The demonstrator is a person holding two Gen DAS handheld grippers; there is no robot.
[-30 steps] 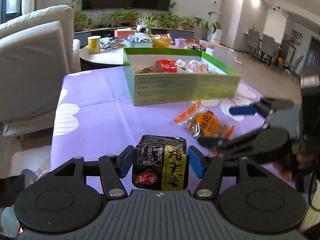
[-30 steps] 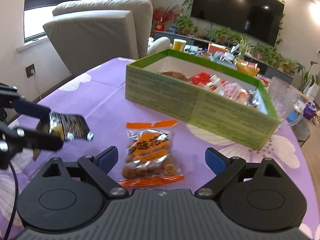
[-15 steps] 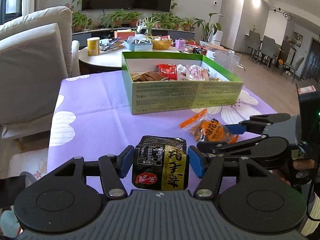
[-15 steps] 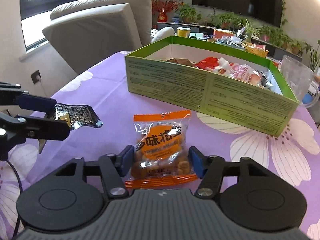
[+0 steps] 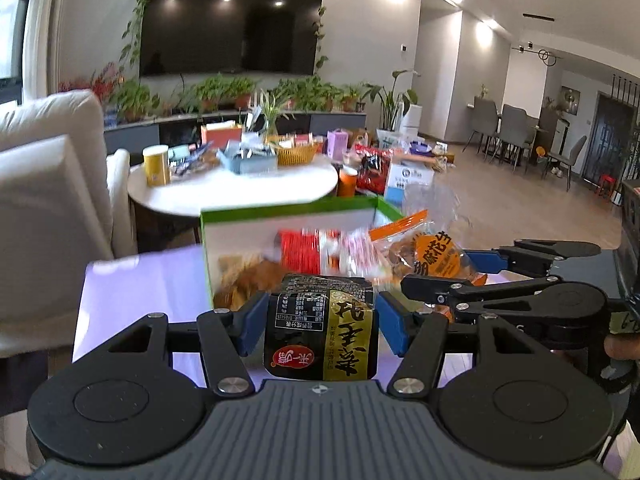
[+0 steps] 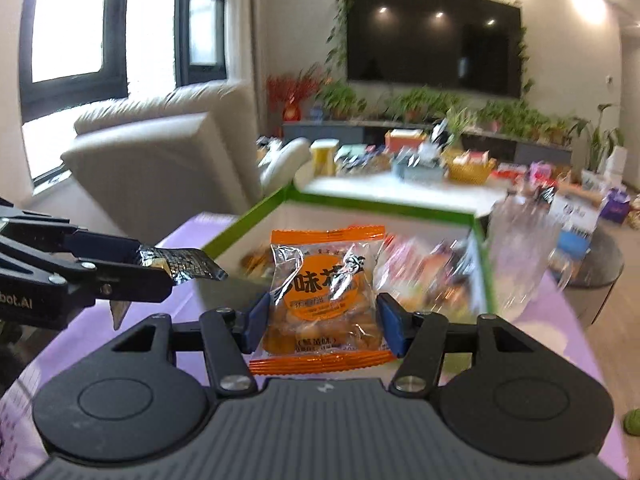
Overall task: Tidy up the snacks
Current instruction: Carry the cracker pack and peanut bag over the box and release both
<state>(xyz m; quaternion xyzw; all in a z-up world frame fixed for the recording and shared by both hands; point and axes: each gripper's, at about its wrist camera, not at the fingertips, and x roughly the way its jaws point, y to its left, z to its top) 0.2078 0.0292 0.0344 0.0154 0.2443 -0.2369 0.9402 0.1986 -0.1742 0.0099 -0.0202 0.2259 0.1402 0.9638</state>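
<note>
Purple tablecloth [image 6: 192, 236] now lies below both lifted tongs: left gripper [image 5: 320, 322] clamps black packet [image 5: 322, 340], right gripper [image 6: 322, 320] clamps orange packet [image 6: 326, 288], green box [image 6: 248, 220] ahead.

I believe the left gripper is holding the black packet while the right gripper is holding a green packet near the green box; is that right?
Not quite: the packet in the right gripper is orange and clear, not green, as the right wrist view shows. The rest stands: the left gripper holds the black packet, both near the green box.
</note>
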